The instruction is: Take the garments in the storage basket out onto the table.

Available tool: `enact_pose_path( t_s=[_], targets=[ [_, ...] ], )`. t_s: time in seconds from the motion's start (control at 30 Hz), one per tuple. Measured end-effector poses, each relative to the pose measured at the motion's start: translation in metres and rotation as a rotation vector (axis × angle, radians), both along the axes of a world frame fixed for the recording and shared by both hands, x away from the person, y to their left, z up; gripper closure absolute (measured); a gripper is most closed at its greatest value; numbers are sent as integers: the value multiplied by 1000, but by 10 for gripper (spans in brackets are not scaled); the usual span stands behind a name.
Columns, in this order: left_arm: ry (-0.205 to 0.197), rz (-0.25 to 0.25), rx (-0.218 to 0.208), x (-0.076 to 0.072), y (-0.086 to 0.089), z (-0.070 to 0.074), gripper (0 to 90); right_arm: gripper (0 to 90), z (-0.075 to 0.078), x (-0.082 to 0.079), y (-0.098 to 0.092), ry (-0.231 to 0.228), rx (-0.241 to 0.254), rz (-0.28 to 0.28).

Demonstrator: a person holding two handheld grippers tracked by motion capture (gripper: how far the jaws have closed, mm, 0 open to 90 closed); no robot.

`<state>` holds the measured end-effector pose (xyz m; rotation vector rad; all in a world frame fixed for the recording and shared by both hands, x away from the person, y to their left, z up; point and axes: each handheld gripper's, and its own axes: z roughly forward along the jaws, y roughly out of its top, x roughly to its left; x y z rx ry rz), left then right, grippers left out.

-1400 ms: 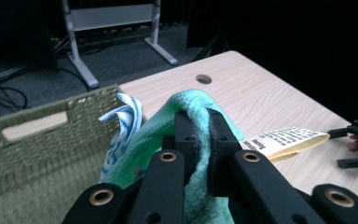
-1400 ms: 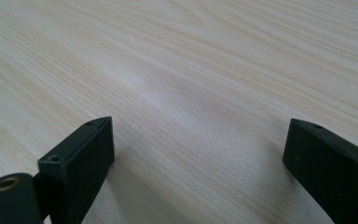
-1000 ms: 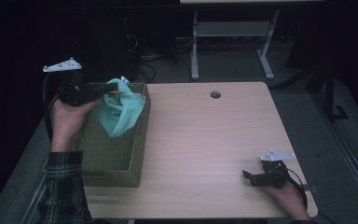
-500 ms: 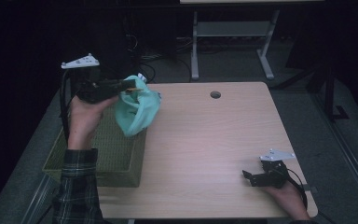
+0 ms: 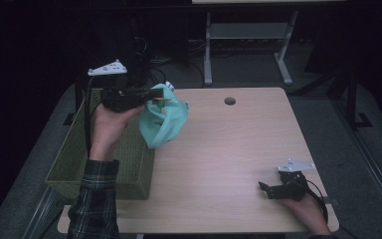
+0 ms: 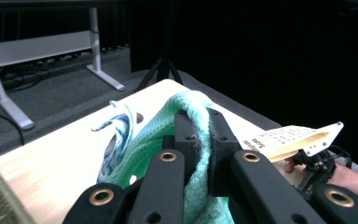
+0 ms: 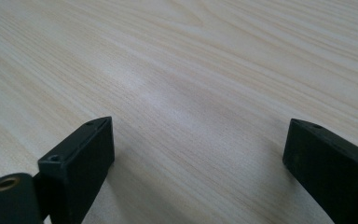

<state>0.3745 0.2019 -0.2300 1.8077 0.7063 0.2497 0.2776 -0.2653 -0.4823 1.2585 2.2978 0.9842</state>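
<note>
left gripper (image 5: 155,96) is clamped on a mint-green knitted cloth (image 5: 161,124), its jaws pinching a thick fold of the fabric between them in the left gripper view (image 6: 193,140). the cloth hangs in the air over the worktop's (image 5: 238,149) far left corner, just past the right wall of the green woven basket (image 5: 104,164), with its lower end dangling near the wood. a paper tag (image 6: 289,139) sticks out of the held fold, and a blue-and-white striped piece (image 6: 121,130) is bunched in with the green knit; whether that is part of the same cloth or a second item i cannot tell.

right gripper (image 5: 273,189) rests near the worktop's near right corner, well apart from the cloth, jaws spread wide with nothing but bare wood between them (image 7: 191,116).

risks, as i judge them: the grip holds only one bunched fold, so the knit could slide out if the hand swings quickly. the hanging end could catch on the basket's rim and tug the basket, which sits at the left edge of the worktop. the striped piece, if loose, could drop away on its own. set down in a heap, the cloth would need sorting before the open right gripper could find an edge.

count: two grippers, one basket, one green cloth, one striped piece, one tag.
</note>
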Motion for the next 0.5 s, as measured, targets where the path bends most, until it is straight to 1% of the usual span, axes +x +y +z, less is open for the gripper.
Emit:
enact_pose_path(
  t_s=[0.13, 0.2, 0.27, 0.37, 0.5],
  targets=[
    [4, -21, 8, 1, -12, -5, 849, 83, 0, 0, 0, 0, 0, 0],
    [5, -36, -1, 1, -18, -8, 850, 83, 0, 0, 0, 0, 0, 0],
    [8, -49, -1, 1, -24, -11, 850, 83, 0, 0, 0, 0, 0, 0],
    [20, -71, 2, 2, -34, -19, 850, 83, 0, 0, 0, 0, 0, 0],
    [37, -99, 19, 4, -47, -32, 850, 83, 0, 0, 0, 0, 0, 0]
  ],
)
